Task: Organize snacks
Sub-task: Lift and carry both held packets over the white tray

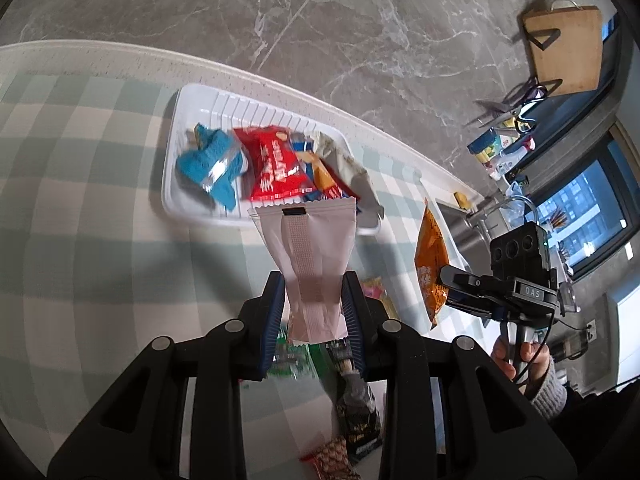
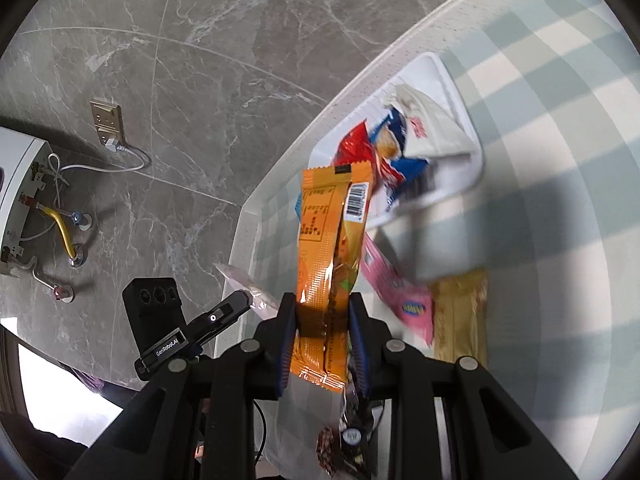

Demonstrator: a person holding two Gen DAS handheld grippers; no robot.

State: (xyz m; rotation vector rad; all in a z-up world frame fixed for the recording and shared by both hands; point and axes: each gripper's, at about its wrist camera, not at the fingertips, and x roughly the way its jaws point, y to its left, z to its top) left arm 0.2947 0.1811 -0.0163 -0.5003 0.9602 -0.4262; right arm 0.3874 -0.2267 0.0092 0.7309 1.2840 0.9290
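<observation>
left gripper (image 1: 313,308) pinches a pale pink snack bag (image 1: 310,256); right gripper (image 2: 323,332) pinches an orange snack bag (image 2: 334,248). both bags hang above the counter, near the white tray (image 1: 192,96) by its back edge.

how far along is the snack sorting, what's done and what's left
Done: several packets, blue, red and white, lie in the white tray. In hand: the left gripper holds a pale pink packet; the right gripper holds an orange packet. Left: a pink packet and a gold packet lie on the checked tablecloth.
</observation>
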